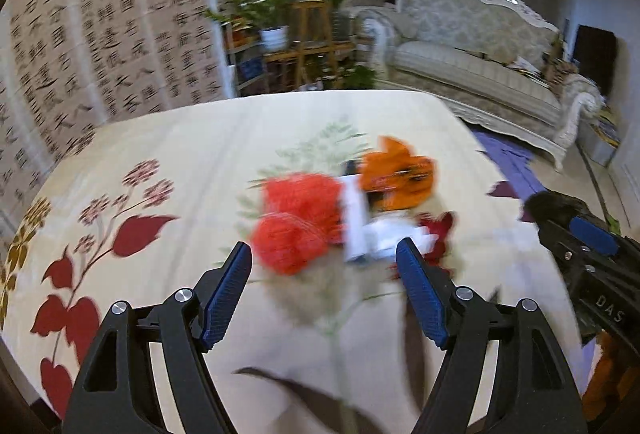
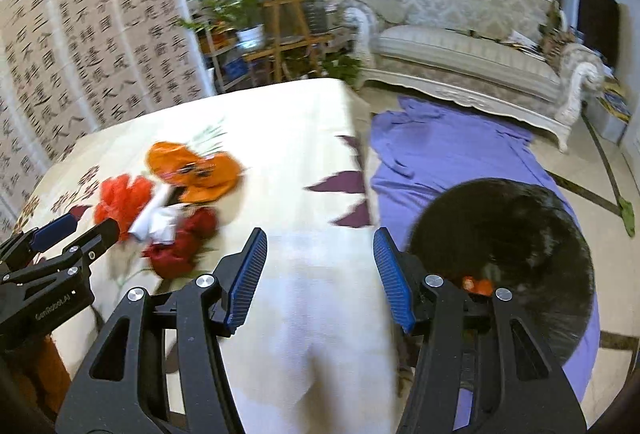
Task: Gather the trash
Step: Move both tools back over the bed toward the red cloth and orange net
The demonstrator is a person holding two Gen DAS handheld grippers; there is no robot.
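— On the worktop (image 1: pixel 192 146), under that cream cloth with the printed flowers, where did the trash lie?

— It sat in one heap at the middle of the left wrist view, a little right of centre. I made out two red mesh balls (image 1: pixel 298 222), a white paper scrap (image 1: pixel 356 222), an orange wrapper (image 1: pixel 400 174) behind it and a dark red wrapper (image 1: pixel 438 234) at the right. All of it was blurred.

— And the left gripper (image 1: pixel 324 266)?

— Its jaws stood wide apart at the bottom of that frame, with nothing between the blue pads. The heap lay just beyond the fingertips; I could not tell whether they touched it.

— What of the right gripper (image 2: pixel 320 266)?

— In its own view the jaws were parted, less widely, and empty. They pointed at bare cloth near the worktop's right edge. The same heap showed at the left of that frame, well apart from those jaws, with the left gripper reaching in from the lower left beside it.

— Anything at the lower right there?

— A black bin bag (image 2: pixel 504 254) gaped open on a purple sheet (image 2: pixel 440 154) spread over the floor, just right of the right jaw. Something orange showed inside it, too small to name.

— And behind?

— A calligraphy screen (image 1: pixel 100 34) upper left, potted plants (image 1: pixel 280 2) at top centre, a pale sofa (image 2: pixel 472 46) upper right.
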